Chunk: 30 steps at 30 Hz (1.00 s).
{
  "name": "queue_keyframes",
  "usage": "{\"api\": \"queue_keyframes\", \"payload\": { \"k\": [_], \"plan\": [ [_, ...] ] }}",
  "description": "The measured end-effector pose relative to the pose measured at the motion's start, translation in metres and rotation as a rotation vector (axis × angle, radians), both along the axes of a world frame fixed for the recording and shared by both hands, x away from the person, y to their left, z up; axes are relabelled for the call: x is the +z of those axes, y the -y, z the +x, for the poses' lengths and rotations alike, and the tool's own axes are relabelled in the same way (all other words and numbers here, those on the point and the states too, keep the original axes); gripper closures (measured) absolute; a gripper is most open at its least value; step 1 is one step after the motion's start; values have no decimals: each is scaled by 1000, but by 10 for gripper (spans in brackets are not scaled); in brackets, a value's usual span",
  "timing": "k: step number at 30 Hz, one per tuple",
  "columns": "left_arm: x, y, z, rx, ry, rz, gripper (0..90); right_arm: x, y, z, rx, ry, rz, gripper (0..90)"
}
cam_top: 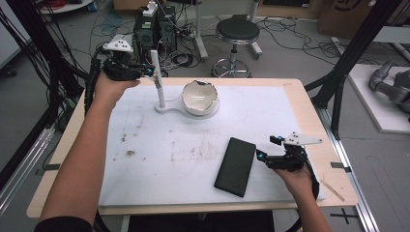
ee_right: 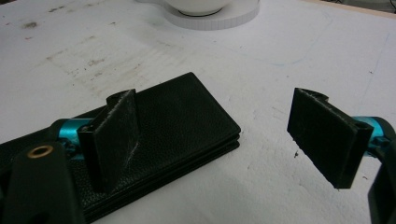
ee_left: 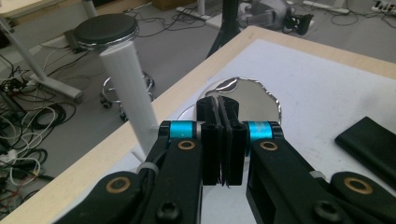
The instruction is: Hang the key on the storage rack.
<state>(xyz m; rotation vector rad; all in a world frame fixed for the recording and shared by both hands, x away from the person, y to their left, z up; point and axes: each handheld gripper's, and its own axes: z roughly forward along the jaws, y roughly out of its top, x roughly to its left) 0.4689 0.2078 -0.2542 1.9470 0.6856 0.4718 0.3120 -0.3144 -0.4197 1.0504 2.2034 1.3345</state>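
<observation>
The wallet (cam_top: 235, 166) is flat, black and grained, a folded rectangle with its layered edge showing in the right gripper view (ee_right: 187, 121). It lies on the white mat (cam_top: 159, 159) near the front right, slightly slanted.

Your right gripper (cam_top: 261, 155) sits low at the wallet's right edge with its jaws spread wide and nothing clamped; in its own view (ee_right: 224, 140) one finger (ee_right: 116, 135) stands over the wallet's cover and the other is off to the side over bare mat.

Your left gripper (cam_top: 151, 72) is raised at the table's far left corner, just beside the white post (cam_top: 157, 79). Its jaws are pressed together with nothing between them (ee_left: 223, 140).

The bowl (cam_top: 199, 96) with a jagged rim sits on the white base (cam_top: 167, 108) beside the post; what shows of its inside looks empty.
</observation>
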Motion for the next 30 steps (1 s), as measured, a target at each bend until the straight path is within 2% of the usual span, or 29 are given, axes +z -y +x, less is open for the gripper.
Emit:
{"api": "queue_keyframes", "payload": {
  "k": [3,5,17,21,25,28,30],
  "plan": [
    [0,0,4,15,-3,15,879,0,0,0,-2,6,-4,173],
    [0,-1,6,22,-5,4,879,0,0,-1,-3,4,0,173],
    [-5,-2,14,39,-25,4,878,0,-3,0,9,2,-5,172],
    [-5,-4,18,45,-30,-14,878,0,-3,-1,8,-2,-6,173],
    [-5,-4,19,49,-37,-2,876,0,-3,-1,12,-1,-6,173],
    [-6,-2,19,53,-37,10,870,0,-4,-1,14,-5,-6,173],
    [-5,-3,18,69,-22,-4,854,0,-4,-1,16,-4,-8,173]
  ]
}}
